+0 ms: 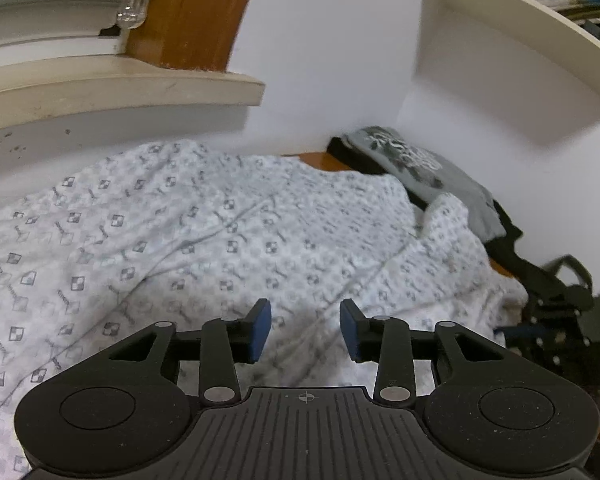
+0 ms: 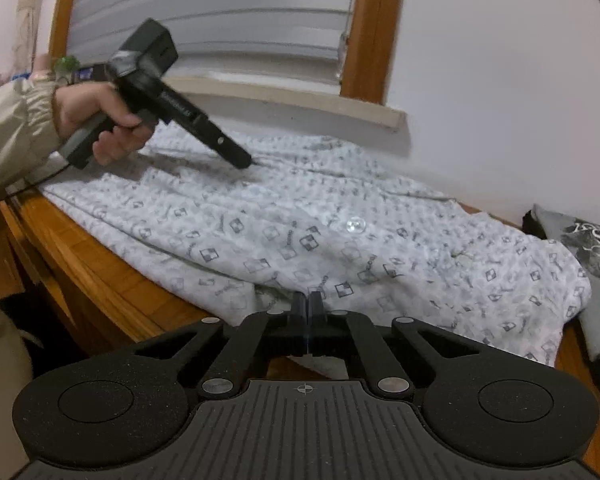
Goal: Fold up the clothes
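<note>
— Left gripper (image 1: 305, 332): how does it stand?

— Its blue pads (image 1: 260, 332) are spread wide with nothing between them, low in the centre of the left wrist view, just over the white patterned shirt (image 1: 204, 240). In the right wrist view it shows at upper left, held by a hand (image 2: 96, 120) in a beige sleeve (image 2: 16, 132), tip down at the cloth.

— And the right gripper (image 2: 308, 320)?

— Pressed closed at lower centre of its own view, right at the near hem of the shirt. Whether cloth is pinched between the fingers, I cannot tell.

— Where does the shirt lie?

— Spread across the wooden table (image 2: 112, 292), filling mid-frame, below the window sill (image 2: 300, 100). A clear button (image 2: 355, 225) shows on it. At the right edge a grey printed garment (image 2: 592, 256) lies just beside it.
</note>
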`<action>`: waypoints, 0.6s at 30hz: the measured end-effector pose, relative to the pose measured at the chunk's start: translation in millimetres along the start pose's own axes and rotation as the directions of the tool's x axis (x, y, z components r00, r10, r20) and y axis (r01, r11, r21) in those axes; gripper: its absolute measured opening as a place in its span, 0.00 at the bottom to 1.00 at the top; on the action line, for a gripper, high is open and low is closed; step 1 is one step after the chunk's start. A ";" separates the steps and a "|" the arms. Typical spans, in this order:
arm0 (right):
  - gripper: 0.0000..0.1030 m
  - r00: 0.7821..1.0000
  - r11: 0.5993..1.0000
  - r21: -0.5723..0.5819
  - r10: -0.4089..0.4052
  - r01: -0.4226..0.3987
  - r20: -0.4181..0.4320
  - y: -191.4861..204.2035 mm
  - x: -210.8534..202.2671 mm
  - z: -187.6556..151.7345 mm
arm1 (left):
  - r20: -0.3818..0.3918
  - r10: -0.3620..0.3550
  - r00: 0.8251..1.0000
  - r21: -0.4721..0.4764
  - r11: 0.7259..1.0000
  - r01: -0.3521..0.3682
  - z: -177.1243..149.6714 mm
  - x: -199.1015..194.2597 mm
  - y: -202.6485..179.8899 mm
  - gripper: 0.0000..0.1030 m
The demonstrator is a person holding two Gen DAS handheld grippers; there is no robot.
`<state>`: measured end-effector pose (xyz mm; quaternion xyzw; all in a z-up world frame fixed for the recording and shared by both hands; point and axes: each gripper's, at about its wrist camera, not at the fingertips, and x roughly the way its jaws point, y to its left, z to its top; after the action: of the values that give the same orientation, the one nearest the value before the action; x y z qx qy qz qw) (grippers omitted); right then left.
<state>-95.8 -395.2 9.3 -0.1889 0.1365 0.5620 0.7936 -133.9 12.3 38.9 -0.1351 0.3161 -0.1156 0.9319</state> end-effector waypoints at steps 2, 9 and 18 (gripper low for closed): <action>0.01 1.000 1.000 0.019 0.005 -0.006 0.011 -1.3 -6.0 0.2 | -0.011 -0.032 0.999 0.021 0.999 0.032 0.1 0.9 -6.0 0.47; 0.01 1.000 0.999 -0.032 -0.006 0.006 -0.019 8.4 -10.0 -1.8 | -0.096 -0.038 0.995 0.116 0.992 0.049 3.4 27.8 -28.2 0.49; 0.01 1.000 0.999 0.036 0.009 -0.010 0.024 1.1 -13.9 -4.6 | 0.159 -0.053 0.986 0.113 0.993 0.035 7.7 1.4 -30.5 0.01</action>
<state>-101.5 -408.7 11.0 -0.1672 0.1383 0.5655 0.7957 -132.1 -15.3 54.0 -0.0995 0.2293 -0.1422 0.9577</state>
